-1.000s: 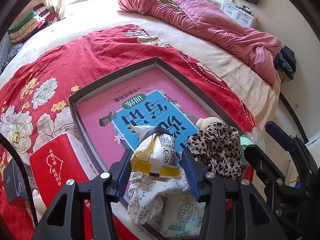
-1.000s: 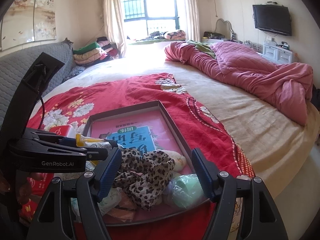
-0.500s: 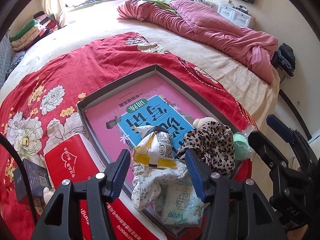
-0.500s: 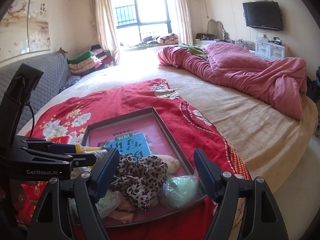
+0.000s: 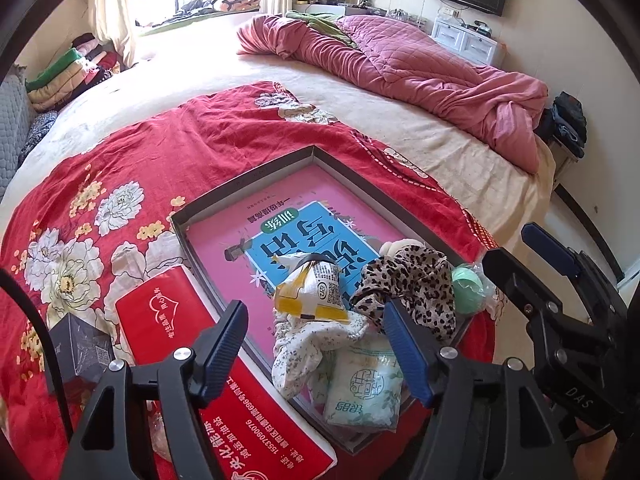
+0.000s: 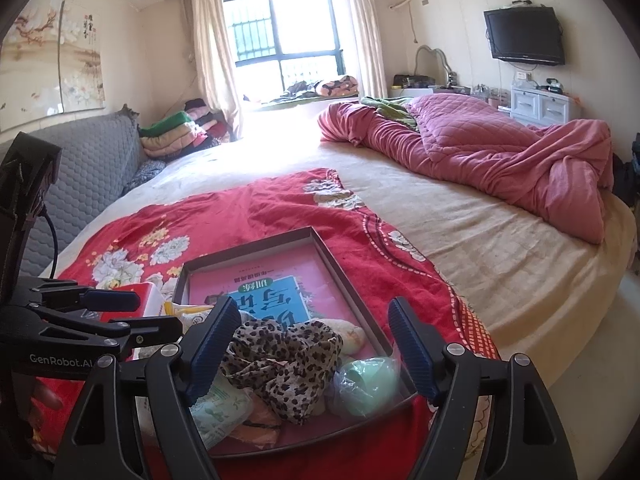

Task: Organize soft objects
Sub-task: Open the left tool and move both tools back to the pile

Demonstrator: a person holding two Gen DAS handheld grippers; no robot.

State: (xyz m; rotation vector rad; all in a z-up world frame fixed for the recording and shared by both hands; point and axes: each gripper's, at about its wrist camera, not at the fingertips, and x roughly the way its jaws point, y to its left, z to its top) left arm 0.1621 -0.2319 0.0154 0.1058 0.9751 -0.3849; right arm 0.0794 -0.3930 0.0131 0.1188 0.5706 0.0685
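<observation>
Your left gripper [image 5: 316, 344] hangs above the near end of the grey tray [image 5: 240, 180], and its jaws have just been opening; they now stand well apart with nothing pressed between the pads. The yellow snack packet [image 5: 312, 292] lies in the tray just beyond the gap between your left fingers [image 5: 228, 336], free of both, resting on the floral cloth [image 5: 308, 344] near the tray's near edge. A pale green tissue pack [image 5: 360, 388] sits at the near corner, partly under your right-side left finger.

Your right gripper [image 6: 312, 348] is spread wide and grips nothing. The leopard-print scarf [image 6: 280, 360] lies heaped in the tray between and just beyond its fingers [image 6: 408, 344], nearer the left one, though you cannot tell whether that finger touches it. The mint-green ball in a clear bag [image 6: 368, 384] sits in the tray's near right corner, inside the right finger.

The red box [image 5: 168, 316] rests on the red bedspread [image 5: 200, 128] along the tray's left edge.
</observation>
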